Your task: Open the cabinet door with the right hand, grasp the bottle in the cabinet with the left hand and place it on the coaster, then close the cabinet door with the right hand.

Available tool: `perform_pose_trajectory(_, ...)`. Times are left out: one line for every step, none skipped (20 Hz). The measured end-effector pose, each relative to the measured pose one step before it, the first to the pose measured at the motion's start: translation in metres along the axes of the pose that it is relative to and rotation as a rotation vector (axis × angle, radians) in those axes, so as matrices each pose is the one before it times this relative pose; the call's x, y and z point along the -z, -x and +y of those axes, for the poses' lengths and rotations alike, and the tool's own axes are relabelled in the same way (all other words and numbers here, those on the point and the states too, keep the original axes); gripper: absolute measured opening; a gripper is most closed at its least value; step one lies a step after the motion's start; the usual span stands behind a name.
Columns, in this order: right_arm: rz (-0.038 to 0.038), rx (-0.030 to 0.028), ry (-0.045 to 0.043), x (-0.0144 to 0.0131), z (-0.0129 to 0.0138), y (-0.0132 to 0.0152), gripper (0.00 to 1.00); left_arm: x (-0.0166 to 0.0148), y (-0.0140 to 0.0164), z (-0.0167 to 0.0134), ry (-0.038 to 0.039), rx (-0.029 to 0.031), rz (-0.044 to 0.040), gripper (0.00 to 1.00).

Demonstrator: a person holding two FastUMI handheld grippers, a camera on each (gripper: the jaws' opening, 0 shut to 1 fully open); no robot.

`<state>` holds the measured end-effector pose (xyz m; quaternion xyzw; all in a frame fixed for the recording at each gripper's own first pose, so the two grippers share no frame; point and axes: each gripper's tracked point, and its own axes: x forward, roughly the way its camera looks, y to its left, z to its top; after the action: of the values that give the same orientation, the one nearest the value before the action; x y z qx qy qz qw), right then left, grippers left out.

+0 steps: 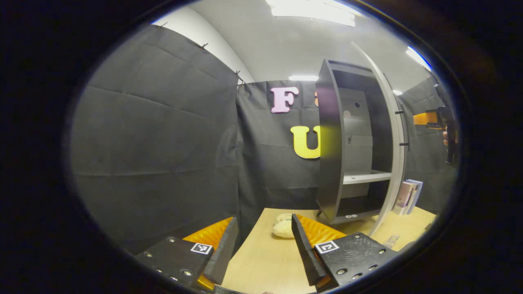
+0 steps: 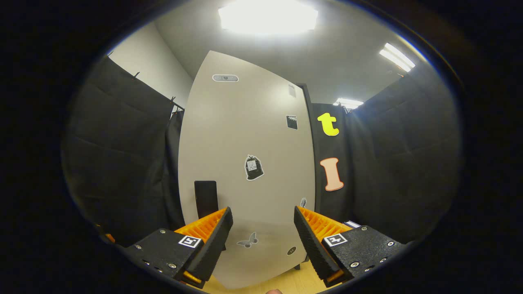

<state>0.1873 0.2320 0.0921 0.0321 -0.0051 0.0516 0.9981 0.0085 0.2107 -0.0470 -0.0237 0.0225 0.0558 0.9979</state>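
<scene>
Presently both hand-held grippers, left [image 1: 261, 245] and right [image 2: 261, 241], stand with fingers apart, holding nothing. The cabinet [image 1: 347, 143] door [image 2: 245, 163] hangs open. The clear bottle [image 1: 391, 241], partly hidden and blurred, sits on the tabletop [image 1: 261, 261]; coaster indiscernible.

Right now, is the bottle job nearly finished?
Nearly. The cabinet shelves look bare and a clear bottle seems to be on the table, coaster hidden. The left tool is open and empty. The right tool is open facing the door, which needs closing.
</scene>
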Motion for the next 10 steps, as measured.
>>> perform_pose_trajectory(0.01018,0.00321,-0.00318,0.00449,-0.00085,0.00085,0.93,0.00166,-0.00129,-0.00123,0.00629,0.0069,0.00567,0.8)
perform_pose_trajectory(0.01228,0.00136,0.00076,0.00419,-0.00113,0.00059,0.93,0.00216,-0.00226,-0.00241,0.00728,0.00667,0.00398,0.8)
perform_pose_trajectory(0.01101,-0.00064,0.00569,0.00336,-0.00144,0.00076,0.93,-0.00015,-0.00123,-0.00228,0.00695,0.00229,0.00111,0.8)
perform_pose_trajectory(0.01062,-0.002,0.00967,0.00352,-0.00258,0.0012,0.93,-0.00081,-0.00183,-0.00222,0.00715,0.00014,-0.00246,0.76)
perform_pose_trajectory(0.00848,-0.00448,0.01165,0.00402,-0.00343,0.00129,0.93,-0.00169,-0.00083,-0.0038,0.0071,-0.00075,-0.00172,0.76)
perform_pose_trajectory(0.00538,-0.00359,0.00935,0.00252,-0.00373,0.0008,0.93,-0.00132,-0.00037,-0.00714,0.00571,0.0017,-0.00309,0.76)
perform_pose_trajectory(0.00288,-0.00585,0.00681,0.00365,-0.00558,0.00194,0.93,-0.00176,0.00076,-0.00443,0.00149,0.00398,-0.00495,0.76)
perform_pose_trajectory(0.00236,-0.00754,0.00086,0.00298,-0.00505,0.00177,0.93,-0.00402,0.00048,-0.00752,-0.00606,0.00118,-0.00498,0.8)
perform_pose_trajectory(0.0056,-0.01001,-0.00192,0.00305,-0.00416,0.00246,0.93,-0.00351,0.00033,-0.00867,-0.0087,-0.0001,-0.00186,0.75)
perform_pose_trajectory(0.00901,-0.01384,-0.00376,0.00443,-0.00494,0.00221,0.93,-0.0022,-0.00084,-0.01295,-0.00633,0.00394,0.00062,0.8)
